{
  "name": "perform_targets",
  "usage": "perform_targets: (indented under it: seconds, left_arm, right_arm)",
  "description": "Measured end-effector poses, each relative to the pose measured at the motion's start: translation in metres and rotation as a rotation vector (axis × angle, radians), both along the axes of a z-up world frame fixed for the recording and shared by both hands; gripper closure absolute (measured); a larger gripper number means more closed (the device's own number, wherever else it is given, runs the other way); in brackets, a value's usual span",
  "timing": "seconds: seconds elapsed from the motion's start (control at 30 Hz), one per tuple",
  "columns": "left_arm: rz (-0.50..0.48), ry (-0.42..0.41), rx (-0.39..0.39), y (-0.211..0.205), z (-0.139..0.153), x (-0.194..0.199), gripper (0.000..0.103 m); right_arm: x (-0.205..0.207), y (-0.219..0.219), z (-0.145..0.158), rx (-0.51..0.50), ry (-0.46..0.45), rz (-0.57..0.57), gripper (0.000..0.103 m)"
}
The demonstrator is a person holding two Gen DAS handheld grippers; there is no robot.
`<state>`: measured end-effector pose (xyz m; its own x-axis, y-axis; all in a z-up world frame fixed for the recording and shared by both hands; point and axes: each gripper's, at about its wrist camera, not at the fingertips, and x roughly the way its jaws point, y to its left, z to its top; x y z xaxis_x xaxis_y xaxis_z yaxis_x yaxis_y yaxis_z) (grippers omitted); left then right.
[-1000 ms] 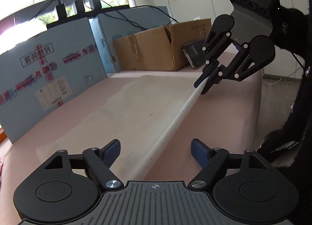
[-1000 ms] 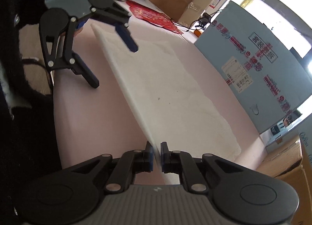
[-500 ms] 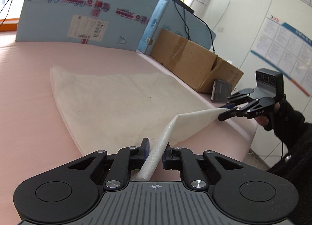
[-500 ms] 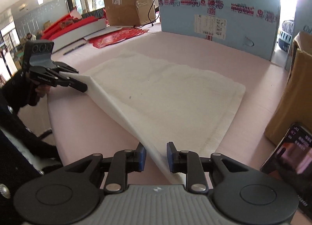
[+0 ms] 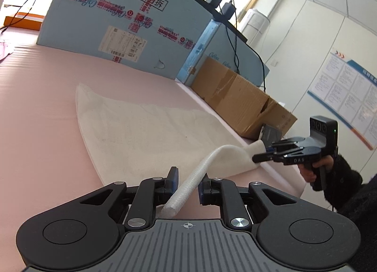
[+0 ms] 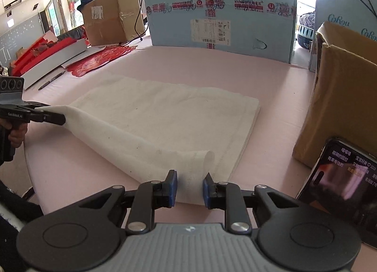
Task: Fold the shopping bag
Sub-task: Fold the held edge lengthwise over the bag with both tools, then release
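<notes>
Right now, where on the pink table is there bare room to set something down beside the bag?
Bare pink table lies between the shopping bag and the blue box, and in a strip between bag and brown box. Crowded: the phone by that box; red papers and pen far left.

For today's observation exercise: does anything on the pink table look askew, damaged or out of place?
The white fabric shopping bag lies unevenly: its near edge is lifted and rolled between the left gripper and right gripper, both with jaws apart. A smartphone with a lit screen leans beside the brown cardboard box.
</notes>
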<state>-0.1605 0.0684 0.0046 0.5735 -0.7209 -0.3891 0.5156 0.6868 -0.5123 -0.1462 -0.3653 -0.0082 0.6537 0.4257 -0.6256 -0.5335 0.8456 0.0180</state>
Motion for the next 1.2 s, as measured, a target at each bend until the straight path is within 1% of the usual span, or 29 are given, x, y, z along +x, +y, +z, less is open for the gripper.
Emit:
perform_targets:
  seconds: [0.03,0.07,0.17,0.2,0.23,0.27,0.33,0.37,0.43,0.5,0.53,0.57,0.6,0.63,0.67,0.7,0.8,0.83,0.87,0.93,0.97,1.03,1.1,1.13,1.2]
  left_arm:
    - [0.006,0.005,-0.012,0.002,0.001,0.001,0.087]
    - [0.008,0.011,-0.025,0.003,0.001,0.001,0.087]
    - [0.024,0.027,-0.072,0.008,-0.001,0.002,0.087]
    - [0.042,0.034,-0.080,0.011,-0.001,0.002,0.087]
    - [0.069,0.041,-0.066,0.013,-0.002,0.001,0.087]
    - [0.102,0.048,-0.029,0.014,-0.003,0.000,0.087]
    - [0.164,0.056,0.055,0.013,-0.003,-0.002,0.086]
    - [0.184,0.037,0.117,0.009,-0.001,-0.004,0.086]
    - [0.196,-0.025,0.235,-0.002,0.004,-0.011,0.085]
    - [0.204,-0.071,0.340,-0.013,0.006,-0.015,0.079]
    - [0.215,-0.105,0.410,-0.019,0.007,-0.017,0.065]
    - [0.232,-0.125,0.467,-0.024,0.008,-0.018,0.036]
    - [0.255,-0.151,0.519,-0.028,0.009,-0.020,0.026]
    - [0.281,-0.201,0.573,-0.034,0.013,-0.023,0.022]
    - [0.307,-0.251,0.626,-0.039,0.017,-0.026,0.022]
    - [0.323,-0.299,0.656,-0.045,0.021,-0.029,0.022]
    - [0.304,-0.412,0.605,-0.059,0.035,-0.036,0.023]
    - [0.282,-0.463,0.593,-0.070,0.036,-0.039,0.025]
    - [0.262,-0.504,0.591,-0.079,0.036,-0.042,0.045]
    - [0.217,-0.550,0.638,-0.099,0.032,-0.044,0.073]
    - [0.182,-0.552,0.650,-0.110,0.029,-0.044,0.074]
    - [0.083,-0.490,0.658,-0.123,0.021,-0.038,0.075]
    - [0.043,-0.412,0.719,-0.131,0.008,-0.029,0.075]
    - [0.031,-0.383,0.734,-0.134,0.004,-0.026,0.074]
    - [0.046,-0.366,0.698,-0.131,0.002,-0.024,0.074]
  right_arm:
    - [-0.003,-0.002,0.000,0.023,0.002,-0.011,0.079]
    - [-0.004,-0.004,-0.001,0.038,0.011,-0.039,0.083]
    - [-0.010,-0.008,-0.006,0.049,0.024,-0.084,0.089]
    - [-0.009,-0.008,-0.007,0.048,0.023,-0.091,0.090]
    - [-0.010,-0.008,-0.008,0.046,0.017,-0.098,0.090]
    - [-0.012,-0.007,-0.009,0.043,0.010,-0.106,0.090]
    - [-0.016,-0.001,-0.010,0.005,-0.013,-0.112,0.090]
    - [-0.018,0.002,-0.010,-0.015,-0.025,-0.115,0.090]
    - [-0.022,0.009,-0.011,-0.056,-0.052,-0.116,0.090]
    - [-0.025,0.012,-0.011,-0.069,-0.065,-0.124,0.090]
    - [-0.027,0.014,-0.012,-0.077,-0.076,-0.131,0.089]
    - [-0.029,0.016,-0.013,-0.086,-0.088,-0.138,0.089]
    - [-0.031,0.017,-0.012,-0.094,-0.096,-0.140,0.089]
    - [-0.033,0.019,-0.013,-0.105,-0.108,-0.145,0.089]
    - [-0.035,0.021,-0.013,-0.113,-0.119,-0.151,0.089]
    - [-0.036,0.022,-0.013,-0.119,-0.125,-0.153,0.089]
    - [-0.039,0.022,-0.014,-0.114,-0.132,-0.166,0.089]
    - [-0.040,0.022,-0.014,-0.111,-0.134,-0.169,0.089]
    - [-0.041,0.023,-0.015,-0.114,-0.139,-0.170,0.089]
    - [-0.042,0.024,-0.016,-0.119,-0.146,-0.171,0.089]
    - [-0.042,0.024,-0.016,-0.120,-0.149,-0.171,0.088]
    - [-0.042,0.024,-0.017,-0.117,-0.155,-0.174,0.088]
    - [-0.042,0.023,-0.018,-0.111,-0.159,-0.179,0.087]
    - [-0.043,0.021,-0.018,-0.108,-0.162,-0.185,0.083]
    - [-0.047,0.015,-0.017,-0.093,-0.178,-0.217,0.077]
